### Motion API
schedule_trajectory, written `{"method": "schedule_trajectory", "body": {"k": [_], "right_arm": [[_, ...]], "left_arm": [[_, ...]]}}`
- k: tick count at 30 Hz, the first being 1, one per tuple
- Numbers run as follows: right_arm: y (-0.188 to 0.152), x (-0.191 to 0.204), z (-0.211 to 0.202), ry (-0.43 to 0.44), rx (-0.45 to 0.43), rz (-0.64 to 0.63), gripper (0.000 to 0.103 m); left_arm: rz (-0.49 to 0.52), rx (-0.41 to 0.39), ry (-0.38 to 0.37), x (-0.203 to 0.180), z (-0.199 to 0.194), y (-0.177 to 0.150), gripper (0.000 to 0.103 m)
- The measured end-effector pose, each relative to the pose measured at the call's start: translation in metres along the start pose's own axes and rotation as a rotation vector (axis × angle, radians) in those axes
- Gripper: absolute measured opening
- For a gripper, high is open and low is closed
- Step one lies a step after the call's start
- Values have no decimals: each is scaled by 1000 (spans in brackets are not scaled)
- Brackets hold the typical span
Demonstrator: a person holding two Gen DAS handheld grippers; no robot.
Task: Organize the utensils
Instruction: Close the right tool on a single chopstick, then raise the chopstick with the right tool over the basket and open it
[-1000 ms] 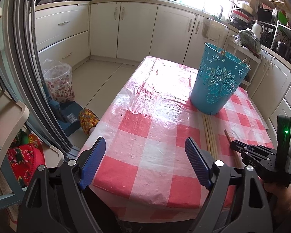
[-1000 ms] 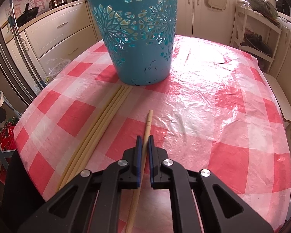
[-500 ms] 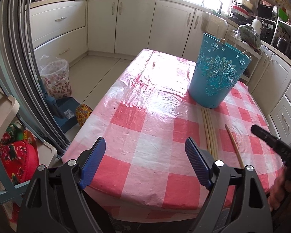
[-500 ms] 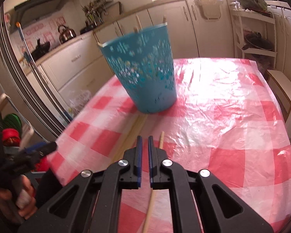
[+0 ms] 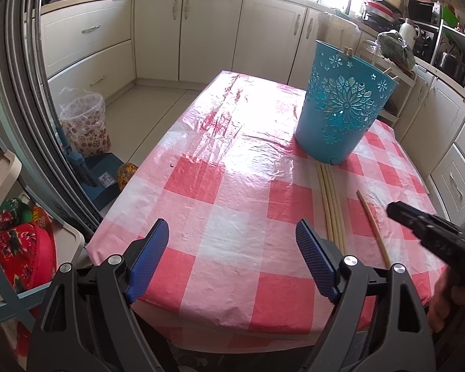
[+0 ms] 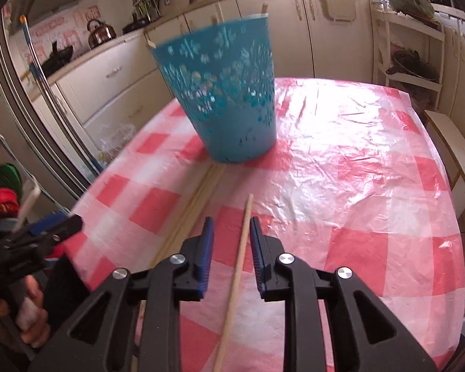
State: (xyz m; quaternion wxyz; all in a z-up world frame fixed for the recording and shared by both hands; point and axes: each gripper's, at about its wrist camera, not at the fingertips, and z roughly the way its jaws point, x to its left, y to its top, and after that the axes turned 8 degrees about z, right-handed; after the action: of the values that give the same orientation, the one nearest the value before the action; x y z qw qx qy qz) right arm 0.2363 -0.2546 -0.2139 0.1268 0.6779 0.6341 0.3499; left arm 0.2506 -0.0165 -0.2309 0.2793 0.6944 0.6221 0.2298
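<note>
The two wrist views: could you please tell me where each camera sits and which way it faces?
Left wrist: rides the left tool, open wide at the table's near edge, looking down the checked tablecloth at the blue basket; the right tool shows at right.
Right wrist: rides the right tool, open astride the single chopstick, facing the blue basket; the left tool and its hand show at left.
Shared: basket, single chopstick, chopstick bundle.

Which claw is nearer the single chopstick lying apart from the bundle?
Right. The right claw is open with the single chopstick between its fingers. The left claw hangs open over bare tablecloth at the near edge, left of the chopstick bundle.
</note>
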Motion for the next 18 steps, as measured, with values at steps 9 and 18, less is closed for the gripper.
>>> {"method": "schedule_trajectory", "body": {"k": [9, 18], "right_arm": [[-4, 12, 34, -145, 49, -139, 7], [30, -5, -43, 167, -131, 82, 6]], "left_arm": [[-14, 4, -6, 4, 2, -1, 80], [-33, 22, -10, 9, 8, -4, 80]]}}
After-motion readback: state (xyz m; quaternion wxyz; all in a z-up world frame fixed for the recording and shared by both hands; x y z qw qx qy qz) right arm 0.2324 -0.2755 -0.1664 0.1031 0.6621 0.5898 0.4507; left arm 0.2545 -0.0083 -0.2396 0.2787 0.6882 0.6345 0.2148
